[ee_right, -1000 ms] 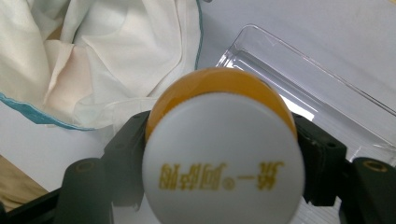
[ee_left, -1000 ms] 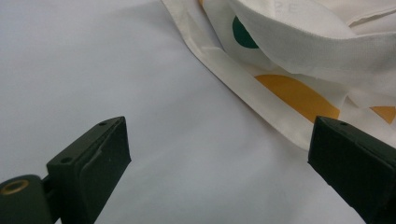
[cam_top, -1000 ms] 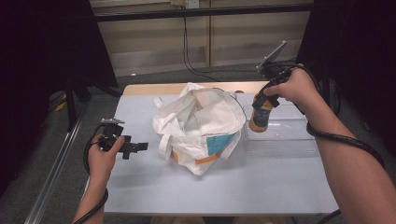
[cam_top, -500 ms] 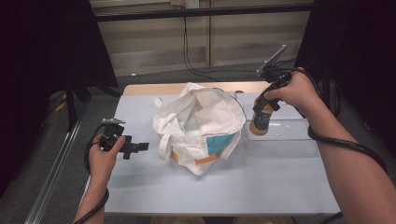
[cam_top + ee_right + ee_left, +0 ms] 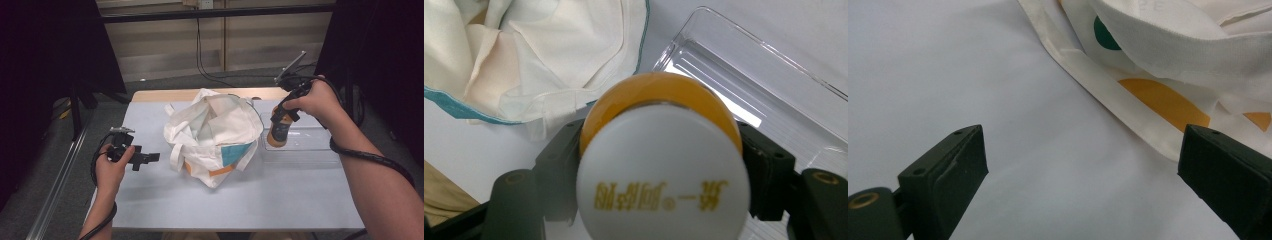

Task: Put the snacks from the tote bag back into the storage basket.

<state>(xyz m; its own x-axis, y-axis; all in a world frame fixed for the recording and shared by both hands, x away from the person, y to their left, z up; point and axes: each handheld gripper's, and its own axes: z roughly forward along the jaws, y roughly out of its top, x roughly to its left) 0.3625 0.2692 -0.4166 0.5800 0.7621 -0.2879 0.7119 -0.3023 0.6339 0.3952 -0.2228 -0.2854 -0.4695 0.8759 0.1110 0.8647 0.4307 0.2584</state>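
While I hold position, my right tool [image 5: 278, 131] is clamped on an orange bottle [image 5: 276, 134] with a white cap [image 5: 663, 172], upright over the near-left corner of a clear tray [image 5: 310, 145], beside the cloth bag [image 5: 215, 135]. My left tool [image 5: 145, 159] rests on the surface [image 5: 250, 200], jaws apart, holding nothing, near the bag's strap [image 5: 1108, 95].

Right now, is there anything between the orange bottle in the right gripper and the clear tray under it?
Nothing visible. The right gripper holds the orange bottle upright above the clear tray, whose floor shows bare in the right gripper view. The cloth bag lies beside the tray, not over it.
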